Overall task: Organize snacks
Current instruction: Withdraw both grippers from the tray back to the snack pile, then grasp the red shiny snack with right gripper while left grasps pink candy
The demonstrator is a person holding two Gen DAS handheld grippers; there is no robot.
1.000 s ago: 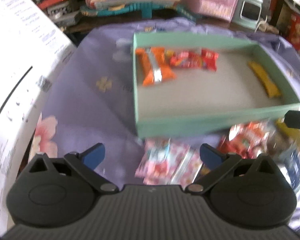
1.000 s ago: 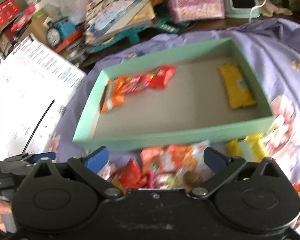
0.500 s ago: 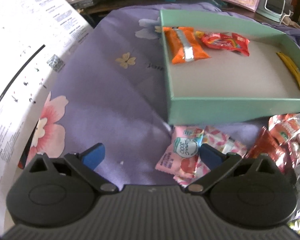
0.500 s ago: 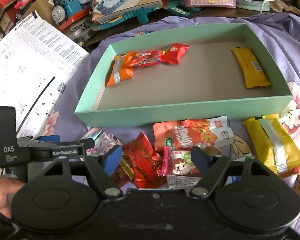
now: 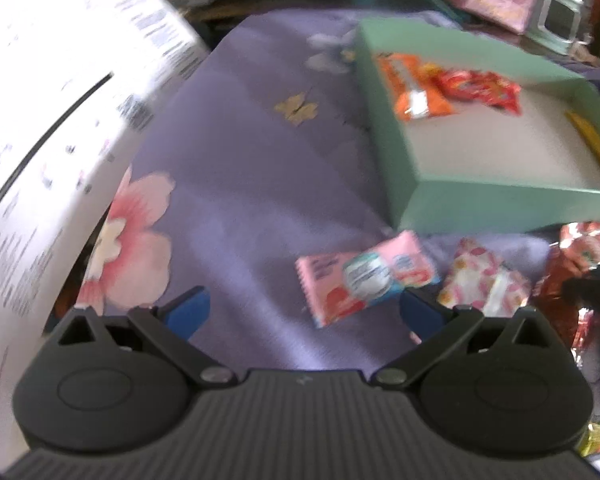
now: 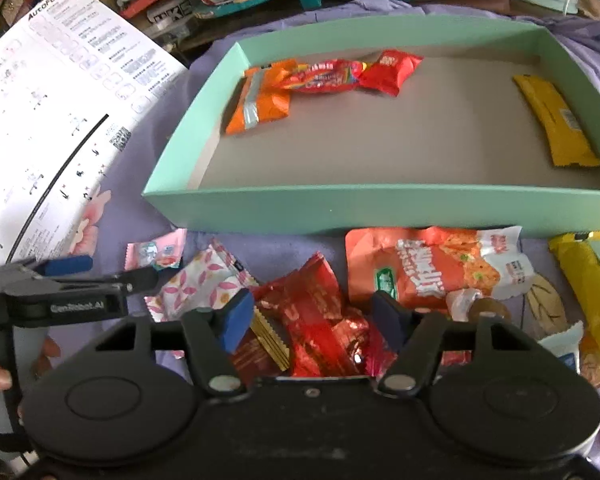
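Snacks: four already in the mint-green box (image 6: 380, 208), namely an orange packet (image 6: 260, 104), a red candy bag (image 6: 324, 76) and a small red packet (image 6: 392, 70) bunched at 11 o'clock of the box floor, plus a yellow bar (image 6: 556, 124) lying alone at 3 o'clock. Rest of the heap loose on the purple floral cloth (image 5: 240, 168) in front of the box's near wall: crinkled red foil packets (image 6: 320, 320), a large orange noodle-snack bag (image 6: 432, 264), a yellow packet (image 6: 588, 276) at 3 o'clock, a pink-flowered white wrapper (image 6: 204, 284), a pink candy packet (image 5: 364, 276).

Step in hand, by the look of it: picking up the next pieces for the box, both tools down at the pile.

Right gripper (image 6: 312, 320): jaws closing around the red foil packets, which sit between the blue pads; no firm pinch visible yet. Left gripper (image 5: 300, 308): jaws spread wide and released, nothing between them, the pink candy packet just ahead at 1 o'clock, close to the right-hand pad.

Next, probably: finish the pinch on one foil packet only, taking care not to drag its neighbours; then lift clear over the near wall and set down in bare floor space at the box's middle. For the left: shift toward 1 o'clock to straddle the pink packet before clamping.
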